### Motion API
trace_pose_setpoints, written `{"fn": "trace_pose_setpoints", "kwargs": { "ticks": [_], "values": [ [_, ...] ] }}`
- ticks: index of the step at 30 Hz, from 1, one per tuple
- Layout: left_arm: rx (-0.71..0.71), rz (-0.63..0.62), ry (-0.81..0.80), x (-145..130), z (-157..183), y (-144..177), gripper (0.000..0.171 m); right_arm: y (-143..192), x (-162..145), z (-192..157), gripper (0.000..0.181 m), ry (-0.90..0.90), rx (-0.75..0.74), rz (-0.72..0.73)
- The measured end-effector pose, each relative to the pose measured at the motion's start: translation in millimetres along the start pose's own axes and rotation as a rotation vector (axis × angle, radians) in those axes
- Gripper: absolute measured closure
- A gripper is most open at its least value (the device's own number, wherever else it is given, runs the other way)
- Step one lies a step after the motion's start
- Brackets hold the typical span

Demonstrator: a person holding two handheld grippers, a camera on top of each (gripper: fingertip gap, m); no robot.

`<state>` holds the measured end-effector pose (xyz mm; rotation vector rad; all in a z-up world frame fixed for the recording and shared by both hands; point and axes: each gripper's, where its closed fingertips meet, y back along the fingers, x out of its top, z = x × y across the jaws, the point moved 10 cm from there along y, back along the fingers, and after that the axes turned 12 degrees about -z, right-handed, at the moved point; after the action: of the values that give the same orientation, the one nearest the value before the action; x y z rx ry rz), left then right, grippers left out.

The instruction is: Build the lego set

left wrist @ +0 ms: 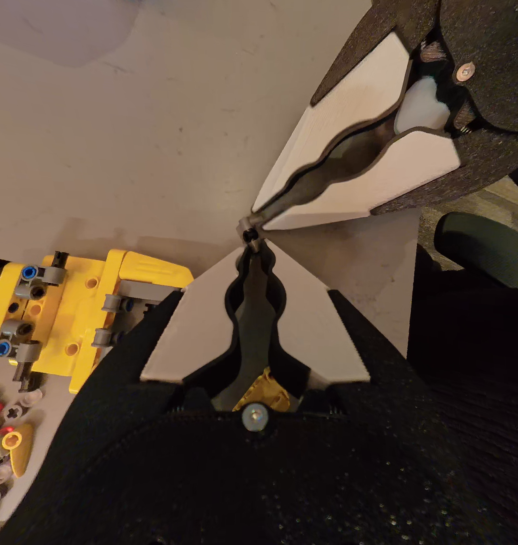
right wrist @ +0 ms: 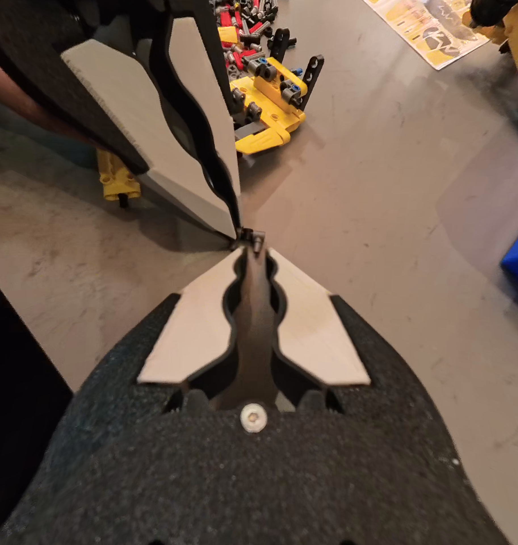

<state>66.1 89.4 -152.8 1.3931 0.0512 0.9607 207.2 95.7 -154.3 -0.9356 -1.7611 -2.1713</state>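
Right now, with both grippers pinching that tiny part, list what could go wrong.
1. The small grey connector is held only at the tips of the left gripper and right gripper; it could pop out.
2. A dropped piece might fall past the table edge or get lost among the loose pins.

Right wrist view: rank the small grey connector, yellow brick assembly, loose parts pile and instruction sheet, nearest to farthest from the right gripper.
1. Small grey connector: at the right gripper's tips, also pinched by the left gripper.
2. Yellow brick assembly: ahead on the table.
3. Loose parts pile: behind the assembly, top centre.
4. Instruction sheet: top right, farthest.
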Motion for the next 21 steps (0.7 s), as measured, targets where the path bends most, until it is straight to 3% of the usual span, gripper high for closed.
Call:
{"fn": "trace_pose_setpoints", "kwargs": {
  "ticks": [1,5,8,13,21],
  "values": [
    [0.003,0.004,-0.003,-0.3,0.2,-0.1,0.164,3.0,-1.9,2.1,0.160,-0.027,0.010,0.017],
    [0.015,0.012,-0.001,-1.1,1.5,-0.2,0.164,26.5,-8.2,9.1,0.156,-0.193,0.041,0.221],
    [0.020,0.013,0.003,-1.1,1.9,-0.3,0.164,20.9,-9.2,-1.9,0.137,-0.183,0.019,0.139],
    [0.009,0.018,0.010,-1.4,1.1,-0.4,0.163,7.9,0.9,-22.1,0.141,0.010,-0.106,0.052],
    [0.079,0.212,-0.005,-7.1,0.6,32.9,0.165,-2.1,8.8,-8.8,0.139,-0.008,-0.018,0.026]
  ]
}}
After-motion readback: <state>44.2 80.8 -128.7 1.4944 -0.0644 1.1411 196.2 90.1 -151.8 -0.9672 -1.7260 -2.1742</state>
